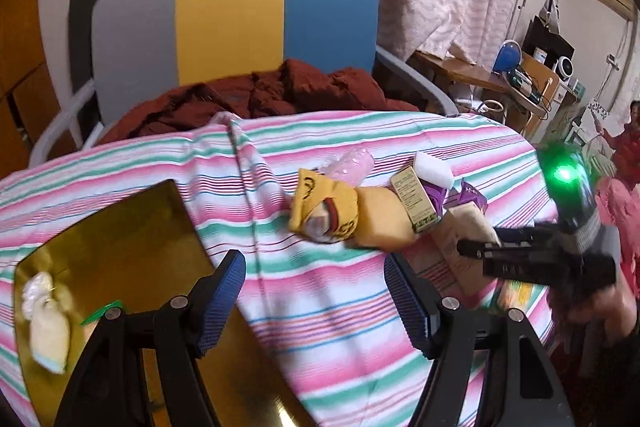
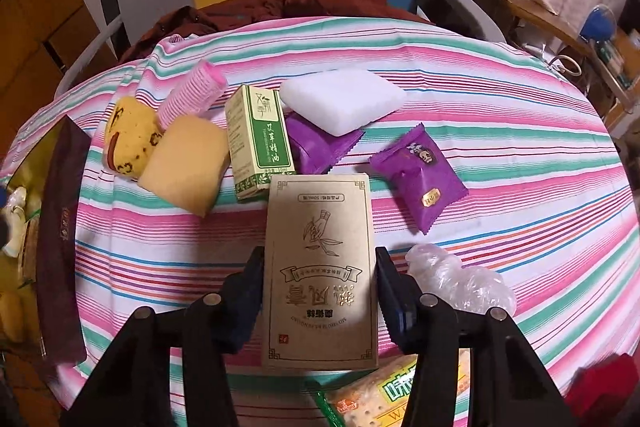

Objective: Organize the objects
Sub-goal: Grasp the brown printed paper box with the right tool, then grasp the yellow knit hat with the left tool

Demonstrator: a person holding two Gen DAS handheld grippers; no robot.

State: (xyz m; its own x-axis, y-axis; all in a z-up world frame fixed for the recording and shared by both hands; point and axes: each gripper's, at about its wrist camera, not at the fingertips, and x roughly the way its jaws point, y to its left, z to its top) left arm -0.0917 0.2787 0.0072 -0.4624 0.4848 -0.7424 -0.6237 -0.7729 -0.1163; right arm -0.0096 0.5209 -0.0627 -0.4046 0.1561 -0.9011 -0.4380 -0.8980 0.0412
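While the loose items are lying bunched on the striped cloth (image 2: 520,155), the gold tray (image 1: 120,227) is sitting at the lower left of the left wrist view, apparently serving as the collection point, since a small pale packet (image 1: 44,323) is already resting inside it at the far left. The left gripper (image 1: 314,295) is hovering at the bottom centre of that view with its blue-padded jaws spread wide and nothing between them, probably parked beside the tray edge so it is staying clear of the other arm. Moving right, the pile is occupying mid-frame: a yellow printed pouch (image 2: 130,139) is touching a tan sponge (image 2: 186,167), a pink ribbed roller (image 2: 192,91) is leaning behind them, a green-and-white carton (image 2: 258,139) is standing just beside, and a white pad (image 2: 342,99) is overlapping one purple sachet (image 2: 316,147), with a second purple sachet (image 2: 418,179) lying apart to the right. At the bottom centre of the right wrist view, the right gripper (image 2: 320,287) is clamping the tan box (image 2: 322,267) by its two long sides, a grip that is likely keeping the flat face level for carrying leftward. A crumpled clear wrapper (image 2: 460,279) is lying just right of that jaw, and a cracker pack (image 2: 384,399) is showing at the bottom edge.
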